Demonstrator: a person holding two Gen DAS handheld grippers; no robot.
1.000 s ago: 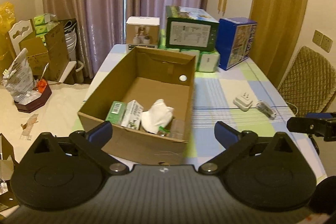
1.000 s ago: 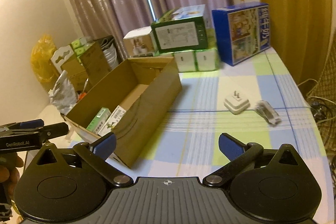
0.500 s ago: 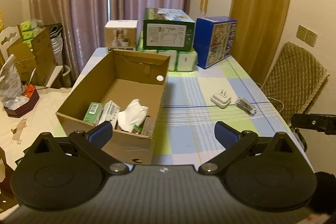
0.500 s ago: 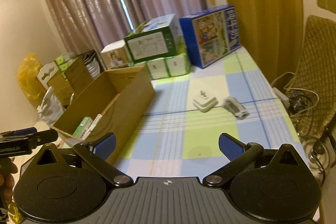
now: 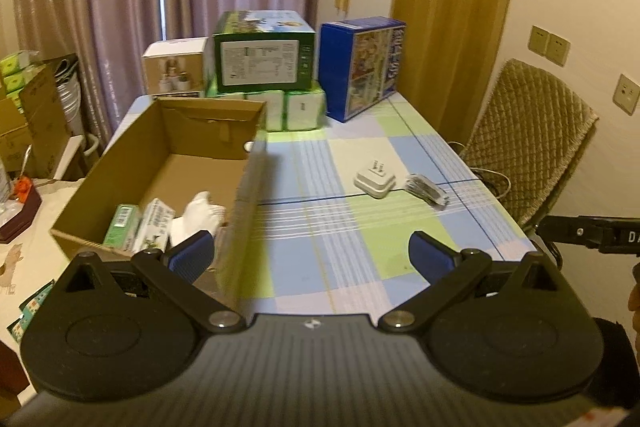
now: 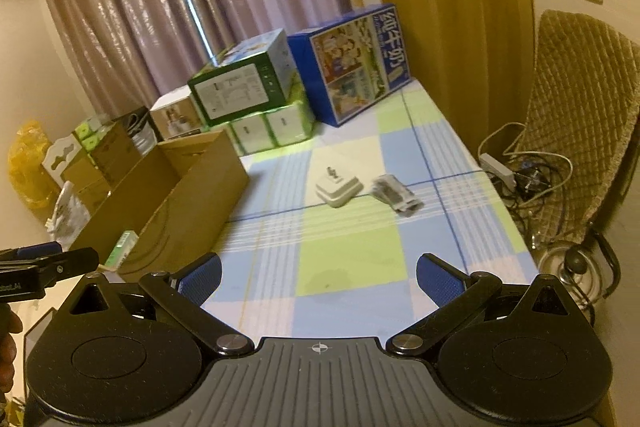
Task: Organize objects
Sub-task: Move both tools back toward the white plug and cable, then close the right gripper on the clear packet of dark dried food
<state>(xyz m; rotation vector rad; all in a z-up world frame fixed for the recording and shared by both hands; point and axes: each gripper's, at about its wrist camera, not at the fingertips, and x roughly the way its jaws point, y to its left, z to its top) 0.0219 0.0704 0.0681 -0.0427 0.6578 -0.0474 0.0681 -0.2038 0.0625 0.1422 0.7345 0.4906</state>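
I judge the step in hand to be the approach to the next item: two loose things lie on the checked blue, green and white tablecloth [image 6: 352, 259], and neither is in the open brown cardboard box [image 5: 168, 163], which I take as the landmark.

1. Remaining items. The white square plug adapter with upturned prongs [image 6: 338, 189] lies on the cloth well to the right of the box. The small grey wrapped bundle [image 6: 396, 195] lies just beside the adapter, on the side away from the box. I cannot tell whether the two touch.

2. Contents already in the box. At its near end I see a small green carton [image 5: 120, 229], a white printed carton [image 5: 154, 223] beside it, and a crumpled white bag [image 5: 198, 221].

3. Right gripper [image 6: 318, 277]. Released, jaws spread wide, nothing between the blue pads and nothing touched. It hangs above the near edge of the cloth, to the right of the box.

4. Left gripper [image 5: 310, 257]. Also released and wide, empty, hanging over the near right corner of the box.

5. Next move, as I judge it: bring the right gripper forward and down until the pads straddle the adapter's flat sides, then clench. The body is low and smooth, so the pads should seat close to the cloth.
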